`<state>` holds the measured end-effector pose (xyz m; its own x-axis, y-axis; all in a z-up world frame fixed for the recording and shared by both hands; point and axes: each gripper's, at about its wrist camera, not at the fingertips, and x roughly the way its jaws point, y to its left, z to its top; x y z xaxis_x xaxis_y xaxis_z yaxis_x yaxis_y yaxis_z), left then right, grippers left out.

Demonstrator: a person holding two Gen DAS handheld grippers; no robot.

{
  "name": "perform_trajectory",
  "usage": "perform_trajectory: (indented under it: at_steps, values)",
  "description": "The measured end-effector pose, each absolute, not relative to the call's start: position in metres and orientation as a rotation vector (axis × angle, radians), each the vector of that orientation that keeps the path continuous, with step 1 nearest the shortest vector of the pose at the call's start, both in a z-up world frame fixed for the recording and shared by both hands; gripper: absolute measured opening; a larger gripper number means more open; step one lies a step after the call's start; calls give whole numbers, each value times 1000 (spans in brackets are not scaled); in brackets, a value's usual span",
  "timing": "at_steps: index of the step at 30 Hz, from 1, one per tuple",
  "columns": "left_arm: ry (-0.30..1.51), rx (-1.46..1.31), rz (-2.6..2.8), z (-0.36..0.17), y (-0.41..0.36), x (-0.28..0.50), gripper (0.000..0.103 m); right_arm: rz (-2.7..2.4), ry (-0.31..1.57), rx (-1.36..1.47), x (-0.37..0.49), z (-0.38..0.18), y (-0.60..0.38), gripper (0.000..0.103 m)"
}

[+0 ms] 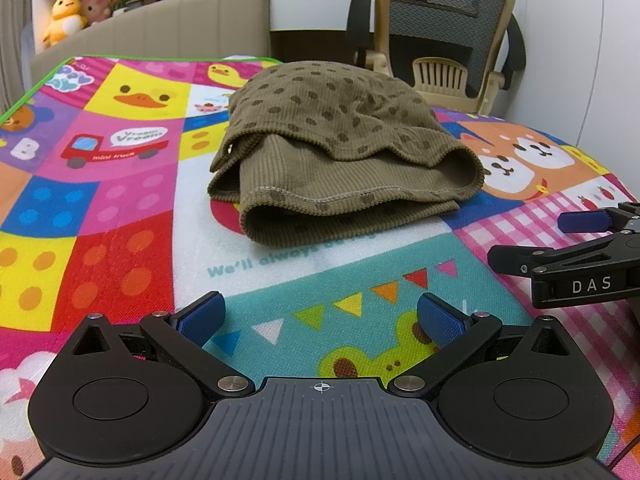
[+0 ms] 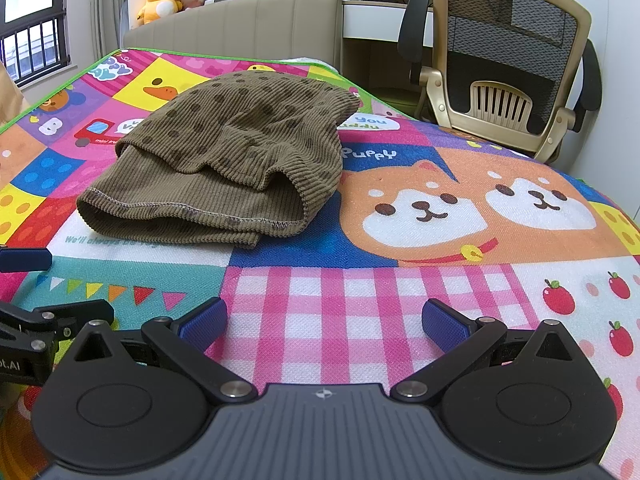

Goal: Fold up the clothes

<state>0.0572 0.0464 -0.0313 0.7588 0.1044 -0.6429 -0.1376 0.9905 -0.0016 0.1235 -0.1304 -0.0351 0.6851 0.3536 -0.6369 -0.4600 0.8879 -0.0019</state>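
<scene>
An olive-brown ribbed garment with dark dots point(image 1: 340, 152) lies folded in a thick bundle on the colourful play mat point(image 1: 120, 184). In the right wrist view the garment point(image 2: 224, 160) sits ahead and to the left. My left gripper point(image 1: 320, 320) is open, low over the mat, a short way in front of the bundle and touching nothing. My right gripper point(image 2: 324, 320) is open over the pink checked patch, also clear of the cloth. The right gripper point(image 1: 560, 244) shows at the right edge of the left wrist view, and the left gripper point(image 2: 36, 288) at the left edge of the right wrist view.
The mat point(image 2: 440, 208) covers a bed with a beige headboard point(image 1: 160, 28) at the far end. An office chair point(image 2: 508, 60) stands beyond the mat's far right edge. Plush toys point(image 2: 160, 0) sit on a shelf behind the headboard. A window point(image 2: 28, 20) is at the far left.
</scene>
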Motion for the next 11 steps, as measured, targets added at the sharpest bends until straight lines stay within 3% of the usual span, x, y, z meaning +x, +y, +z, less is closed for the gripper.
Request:
perform_trajectory:
  at_steps: [11]
  values:
    - [685, -84, 147, -30, 52, 56, 103, 470, 675, -168, 122, -34, -130, 103]
